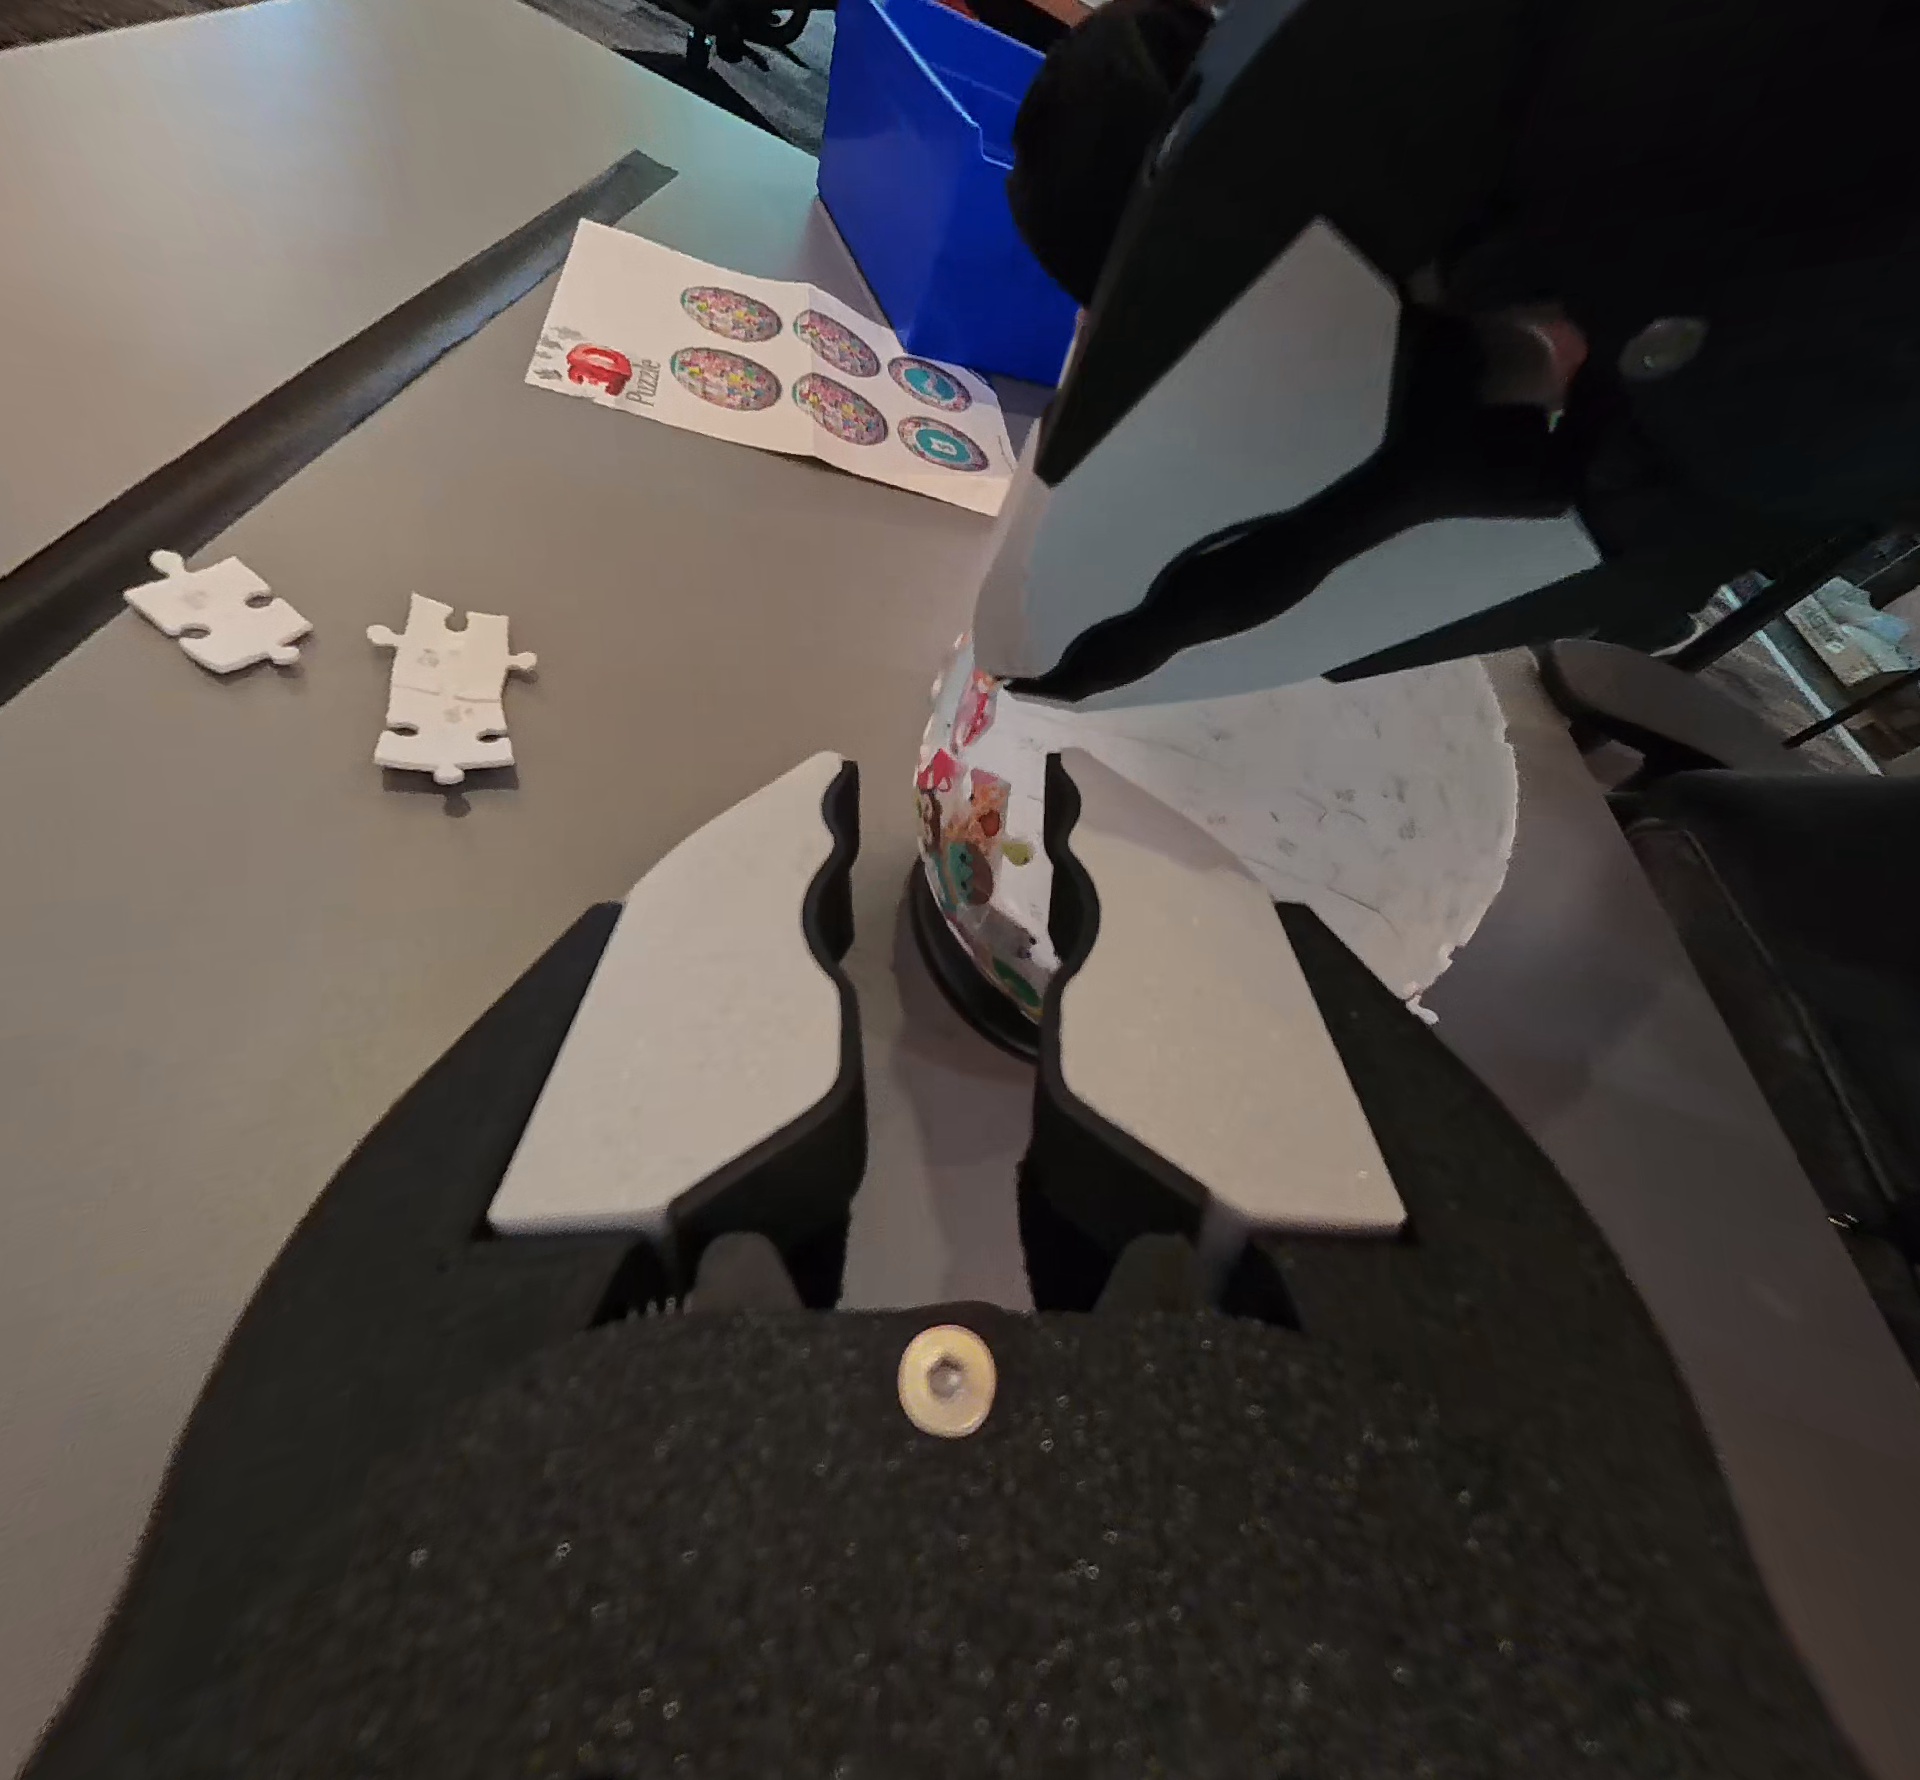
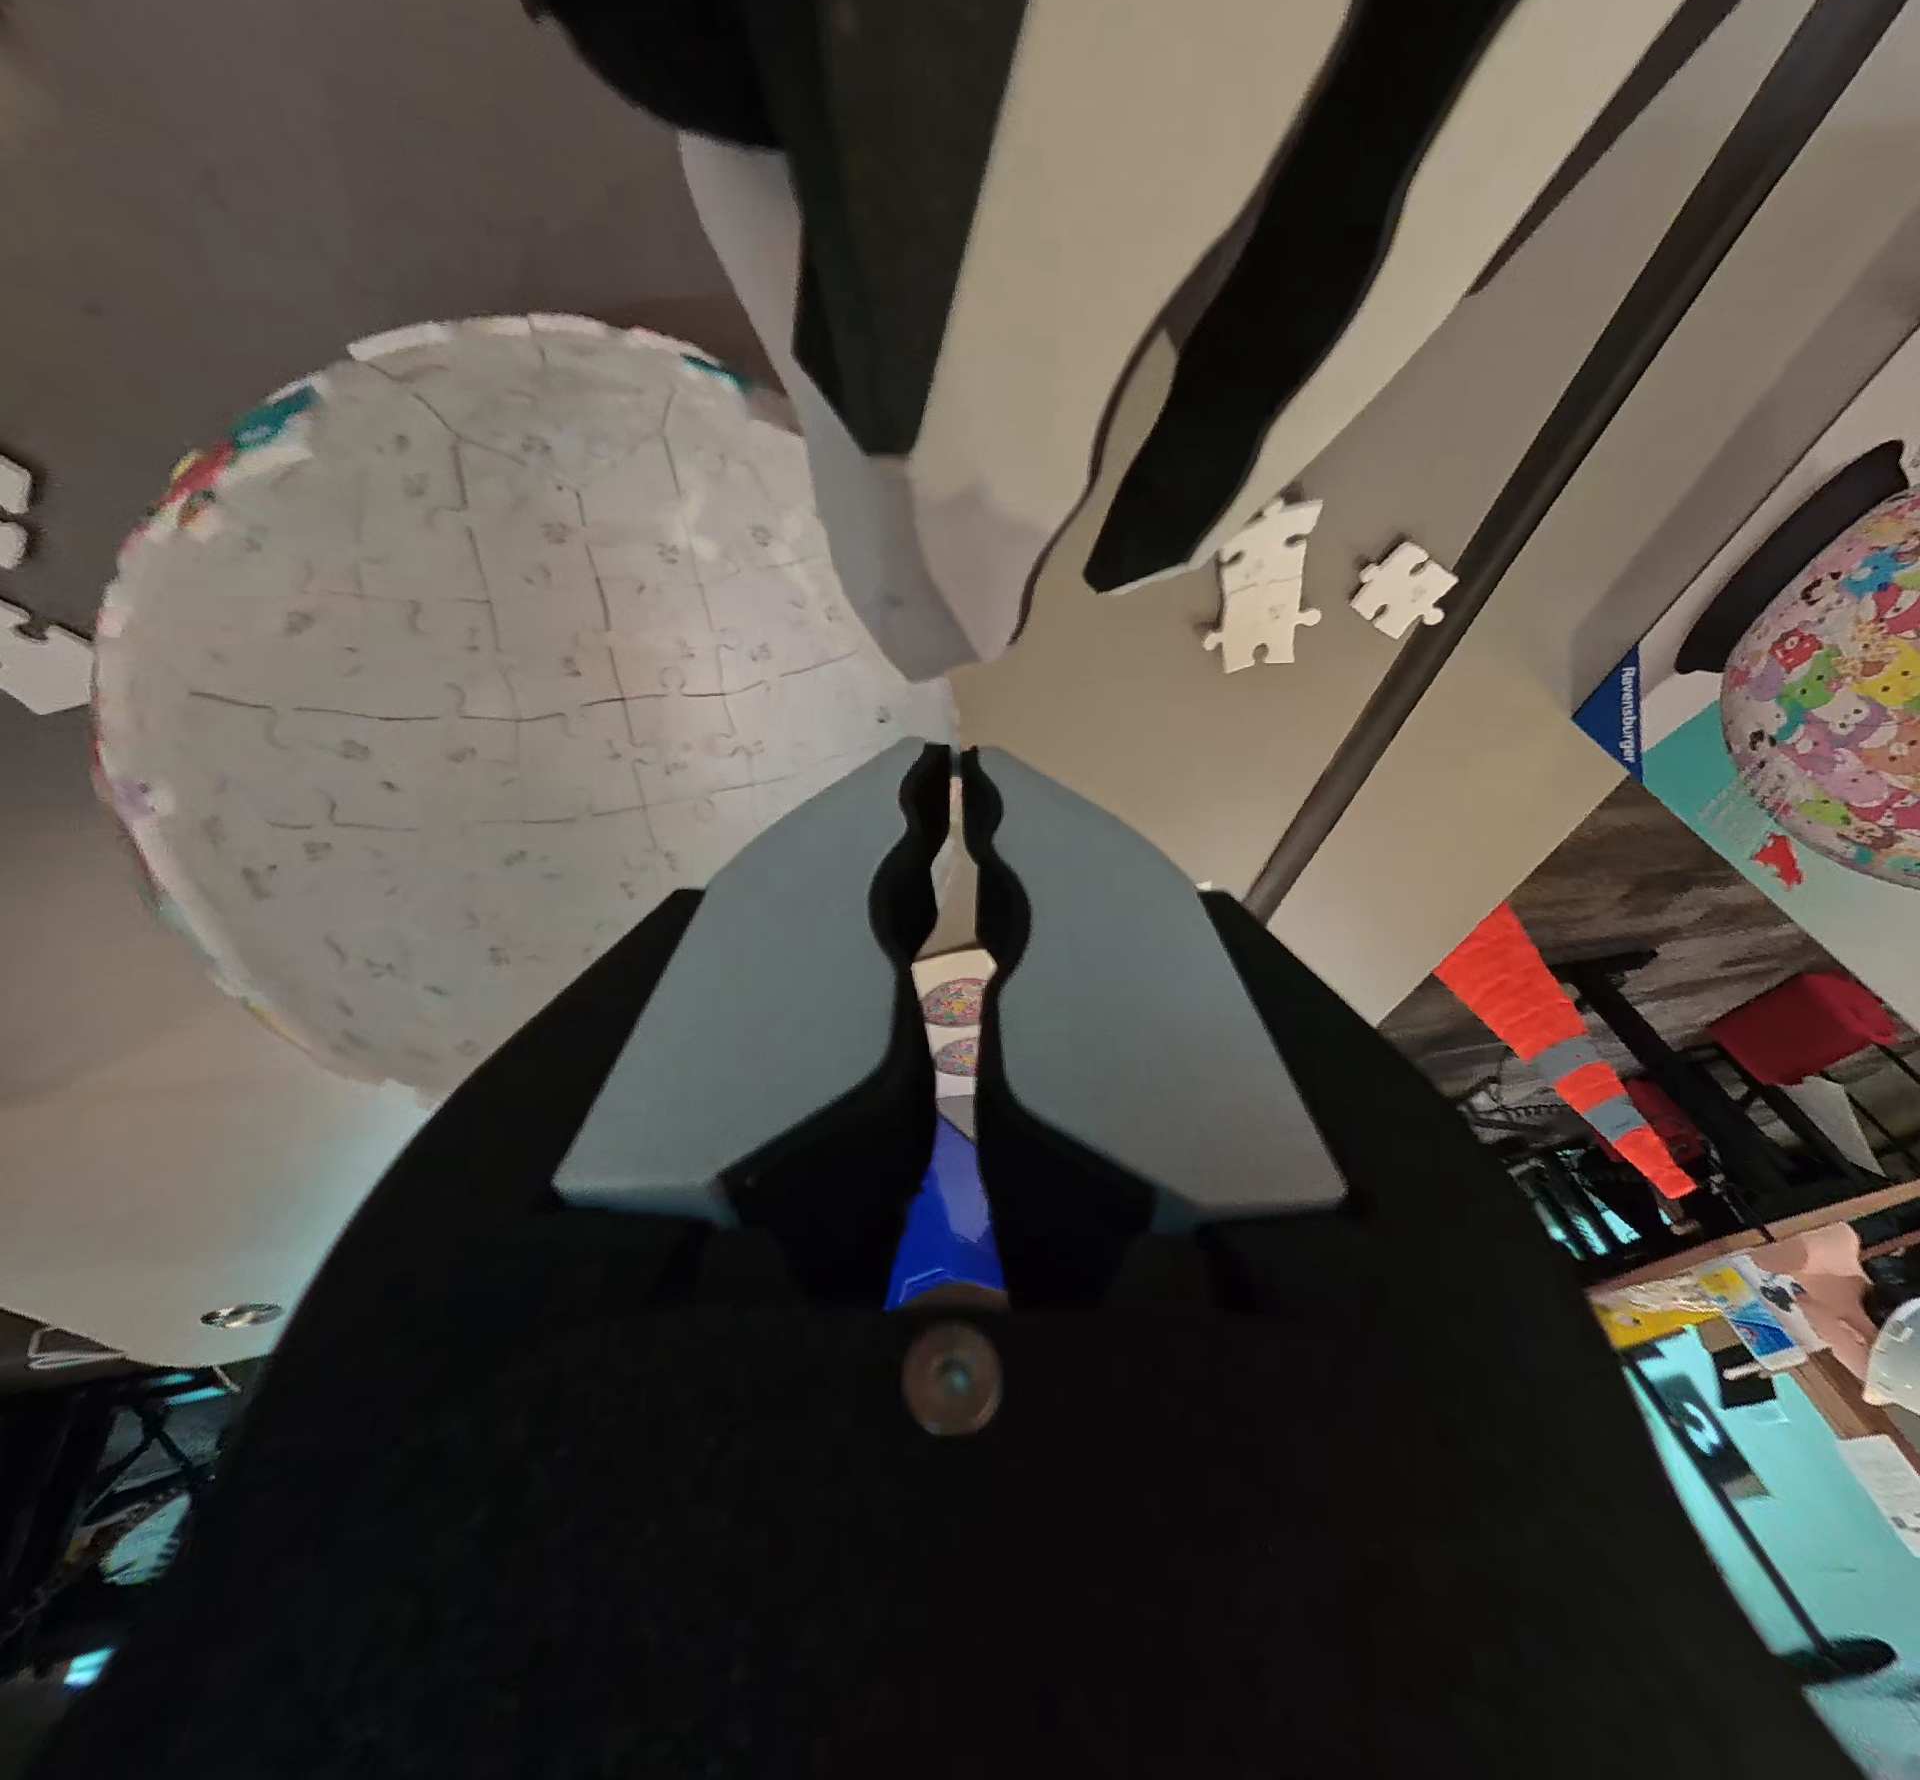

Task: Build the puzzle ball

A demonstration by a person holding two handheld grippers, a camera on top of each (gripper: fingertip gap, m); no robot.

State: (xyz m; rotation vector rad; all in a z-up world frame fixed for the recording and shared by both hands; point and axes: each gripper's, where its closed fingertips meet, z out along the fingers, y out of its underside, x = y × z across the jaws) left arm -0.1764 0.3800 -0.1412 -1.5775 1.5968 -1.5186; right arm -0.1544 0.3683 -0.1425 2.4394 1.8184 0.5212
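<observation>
Your left tool (image 1: 951, 774) stands partly open, its fingers on either side of the edge of the puzzle ball (image 1: 971, 837) without clearly clamping it. The ball is a half-built shell, printed outside and white inside, seated on a black ring stand (image 1: 961, 977) on the counter (image 1: 644, 608) toward its right edge. Your right tool (image 2: 954, 751) is nearly closed, tips almost meeting at the upper rim of the shell; whether it pinches the rim cannot be told. Two loose sets of white puzzle pieces, a single piece (image 1: 218, 610) and a joined pair (image 1: 447, 686), lie face down on the counter left of the ball. A folded instruction sheet (image 1: 769, 369) lies beyond them, beside a blue bin (image 1: 925, 172) at the far edge.
</observation>
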